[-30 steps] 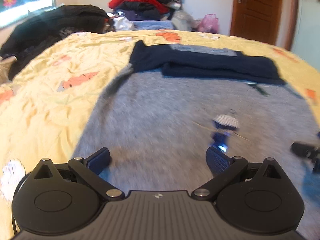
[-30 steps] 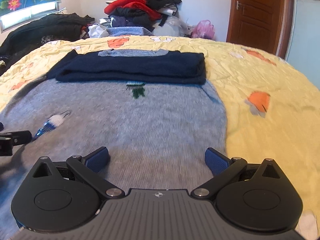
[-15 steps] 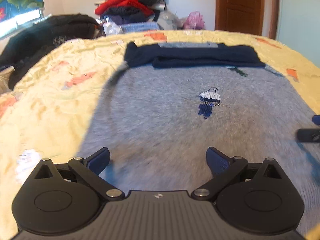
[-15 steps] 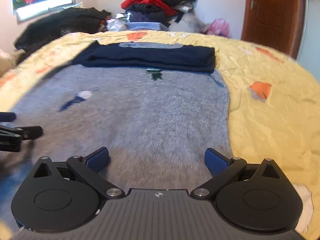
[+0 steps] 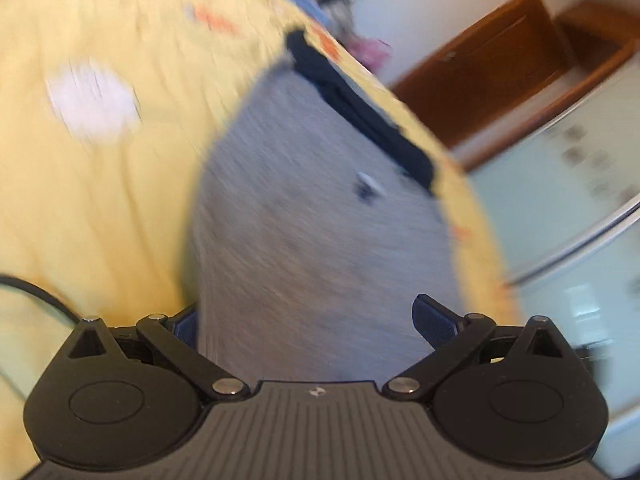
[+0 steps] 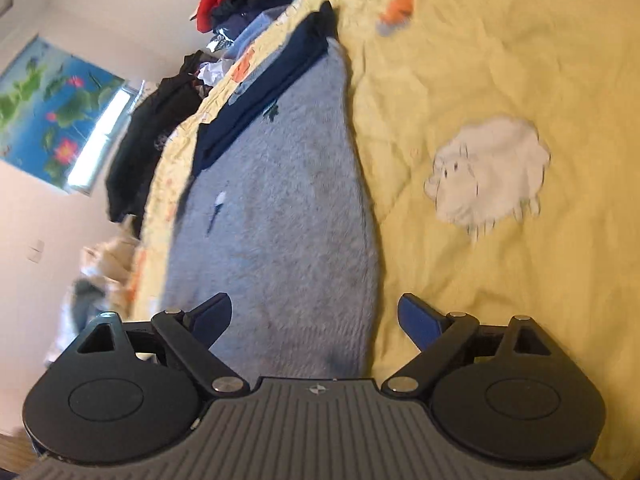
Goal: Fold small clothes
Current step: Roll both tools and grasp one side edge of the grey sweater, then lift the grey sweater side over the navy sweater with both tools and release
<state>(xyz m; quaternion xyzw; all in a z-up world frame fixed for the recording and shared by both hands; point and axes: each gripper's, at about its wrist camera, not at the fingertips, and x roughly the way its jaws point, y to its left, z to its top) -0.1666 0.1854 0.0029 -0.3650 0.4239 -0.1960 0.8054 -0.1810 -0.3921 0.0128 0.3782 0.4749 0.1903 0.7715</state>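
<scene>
Grey sweater (image 6: 276, 216) lies flat on the bed (image 6: 500, 60). Both views have rolled sideways since a second ago. Left gripper (image 5: 308, 322) fingers wide, empty; right gripper (image 6: 316, 318) closing around the sweater's edge, not gripping

- Daylight fills the room; the window (image 6: 100, 136) at the left of the right wrist view is blown out to white.
- The left wrist view is heavily motion-blurred: the yellow bedspread (image 5: 100, 184), grey sweater (image 5: 304, 208) and door (image 5: 492, 64) all smear in streaks.
- The right wrist view is sharper, with only mild blur on the white sheep print (image 6: 488, 172).
- Both views are tilted, and fisheye curvature bends their edges.
- Shadows are soft.
</scene>
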